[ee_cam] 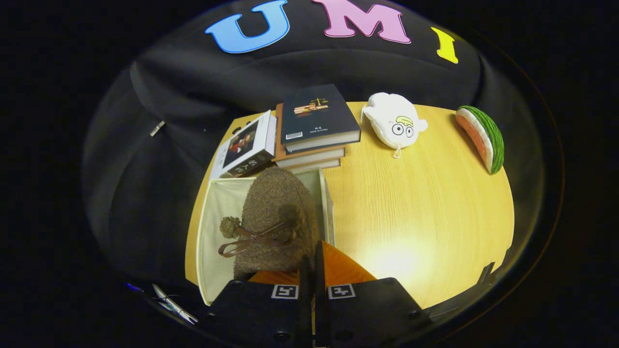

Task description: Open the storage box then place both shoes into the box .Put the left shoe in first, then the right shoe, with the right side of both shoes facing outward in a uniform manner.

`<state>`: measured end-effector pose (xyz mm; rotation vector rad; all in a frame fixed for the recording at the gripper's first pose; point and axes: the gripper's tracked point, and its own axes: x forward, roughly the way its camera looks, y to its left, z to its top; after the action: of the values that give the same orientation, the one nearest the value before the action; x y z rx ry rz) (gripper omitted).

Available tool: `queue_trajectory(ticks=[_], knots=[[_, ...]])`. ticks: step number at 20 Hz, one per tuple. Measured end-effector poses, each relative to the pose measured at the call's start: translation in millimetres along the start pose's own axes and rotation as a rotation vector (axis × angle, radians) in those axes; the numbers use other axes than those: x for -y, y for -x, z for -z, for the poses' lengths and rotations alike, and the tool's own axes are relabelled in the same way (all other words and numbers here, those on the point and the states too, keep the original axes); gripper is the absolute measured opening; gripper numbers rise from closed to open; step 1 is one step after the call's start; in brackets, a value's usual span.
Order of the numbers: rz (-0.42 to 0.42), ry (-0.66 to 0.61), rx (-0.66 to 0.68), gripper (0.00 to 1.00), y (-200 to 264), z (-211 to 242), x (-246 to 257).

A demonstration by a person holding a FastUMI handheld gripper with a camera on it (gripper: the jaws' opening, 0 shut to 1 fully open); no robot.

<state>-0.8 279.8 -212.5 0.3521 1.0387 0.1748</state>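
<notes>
Closed on the heel of a soft, light, fuzzy brown shoe, the hand-held gripper dangles it over the open storage box on the bench.

The gripper, fingers pinched together on the fuzzy brown bow-tied shoe, hangs over the open cream fabric storage box at the light wooden desk's left edge. A stack of books blocks the box's far side. A white plush toy and a watermelon-slice toy line the far edge; the desk's middle and right lie open.
</notes>
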Motion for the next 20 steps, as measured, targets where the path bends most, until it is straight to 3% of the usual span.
queue_trajectory(ticks=[3, 9, 12, 14, 20], knots=[[0.029, 0.014, -0.005, 0.10, 1, 3, -4], [-0.003, 0.020, -0.007, 0.32, 8, 6, -15], [-0.073, 0.008, 0.003, 0.81, 14, 2, -29], [-0.080, 0.031, 0.020, 0.99, 19, 2, -30], [-0.093, 0.074, 0.083, 0.99, 34, -6, -21]])
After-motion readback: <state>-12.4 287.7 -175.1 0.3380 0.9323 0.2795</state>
